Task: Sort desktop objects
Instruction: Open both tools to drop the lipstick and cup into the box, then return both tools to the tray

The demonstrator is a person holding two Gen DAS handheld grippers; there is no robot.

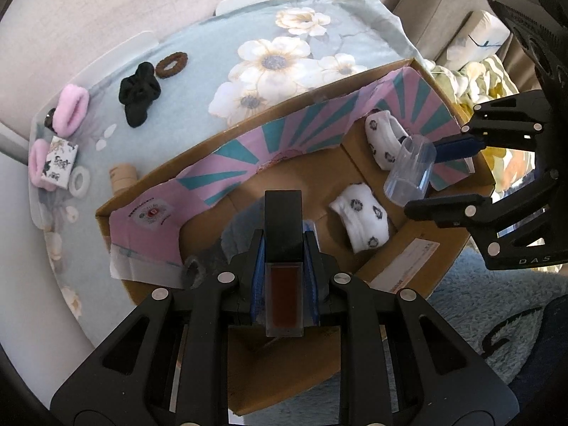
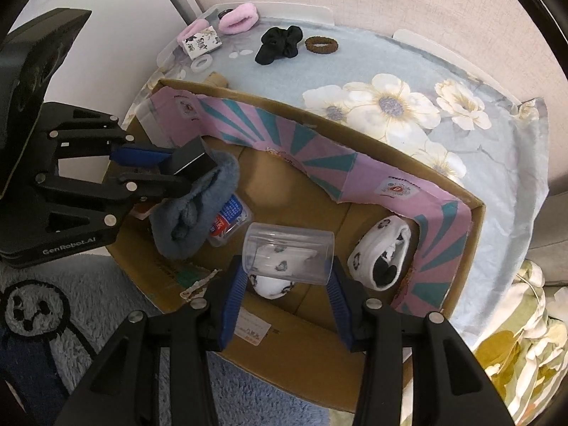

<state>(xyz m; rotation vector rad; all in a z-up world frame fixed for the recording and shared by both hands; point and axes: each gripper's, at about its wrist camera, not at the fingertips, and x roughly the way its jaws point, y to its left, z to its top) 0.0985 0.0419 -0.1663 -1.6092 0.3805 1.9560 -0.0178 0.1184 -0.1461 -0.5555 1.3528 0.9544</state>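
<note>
Both grippers hang over the open box, each carrying something, which suggests the sorting means dropping loose items into it. The left gripper is clamped on a lip tint, a square tube with a black cap and dark red fill, held lengthwise at lower centre of the left view; in the right view it shows at centre left above a blue sock. The right gripper has its pads pressed on the two ends of a clear cup lying on its side, low in the middle of the right view, just above a white sock; a grip by the ends probably keeps the thin wall from buckling. A second white sock lies at the box's right end, near the torn pink and teal liner. Hair ties, among them a black scrunchie and a brown band, remain at upper left of the left view on a floral cloth over a table against a pale wall. A shaggy blue rug covers the floor below.
</note>
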